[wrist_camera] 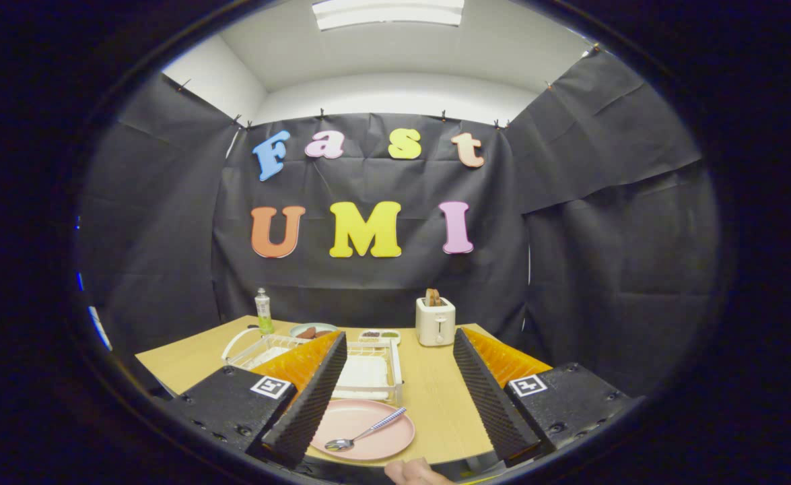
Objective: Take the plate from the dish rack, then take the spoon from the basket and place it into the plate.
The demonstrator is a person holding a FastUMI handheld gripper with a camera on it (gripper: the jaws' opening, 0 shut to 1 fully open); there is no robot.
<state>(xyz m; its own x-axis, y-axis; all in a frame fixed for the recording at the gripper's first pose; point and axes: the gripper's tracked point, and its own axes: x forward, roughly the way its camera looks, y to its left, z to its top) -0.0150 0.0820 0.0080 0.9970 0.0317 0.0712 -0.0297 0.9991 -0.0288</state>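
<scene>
A pink plate lies flat on the wooden table, near its front edge, partly behind my left finger. A metal spoon with a ridged handle rests across the plate, bowl toward me. My gripper hangs above the table with its fingers wide apart and nothing between them. Just beyond the plate stands the white wire dish rack, partly hidden by the left finger. A white wire basket sits to the rack's left.
A white toaster with toast in it stands at the back, right of the rack. A green bottle, a bowl of food and a small tray line the far edge. A hand shows at the near edge.
</scene>
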